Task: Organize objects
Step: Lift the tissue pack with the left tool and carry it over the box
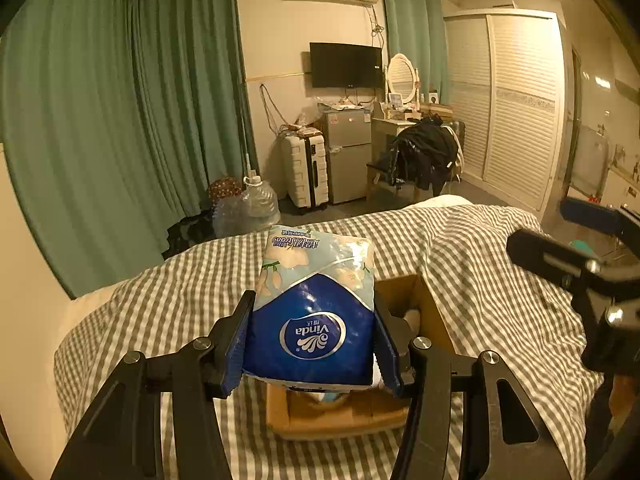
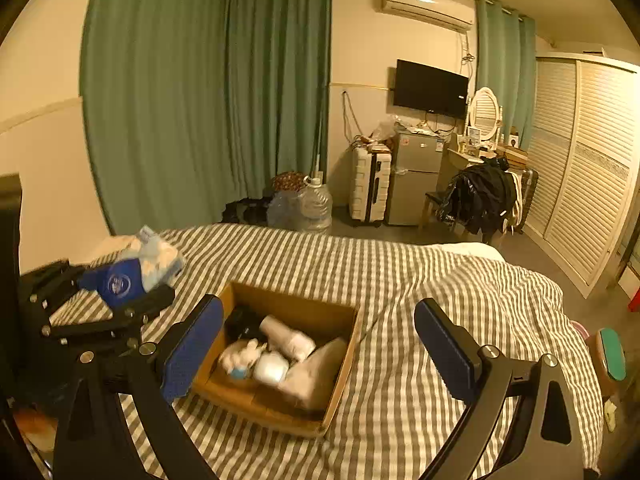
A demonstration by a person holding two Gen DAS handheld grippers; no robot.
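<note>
My left gripper [image 1: 314, 344] is shut on a blue and white Vinda tissue pack [image 1: 316, 308] and holds it above an open cardboard box [image 1: 432, 312] on the bed. In the right wrist view the tissue pack [image 2: 132, 272] and the left gripper [image 2: 120, 300] are at the left, beside the box [image 2: 344, 344]. The box holds a white roll [image 2: 288, 338], a small white plush [image 2: 242, 356], a white round item [image 2: 272, 368] and a dark object [image 2: 244, 322]. My right gripper [image 2: 320, 344] is open and empty, with its fingers either side of the box.
The bed has a grey and white checked cover [image 2: 420, 280]. Beyond it stand water jugs [image 2: 316, 204], a white suitcase [image 2: 370, 188], a small fridge [image 2: 416, 180], a chair with dark clothes [image 2: 480, 196] and a wardrobe [image 2: 584, 168]. A teal-topped stool [image 2: 610, 354] is at the right.
</note>
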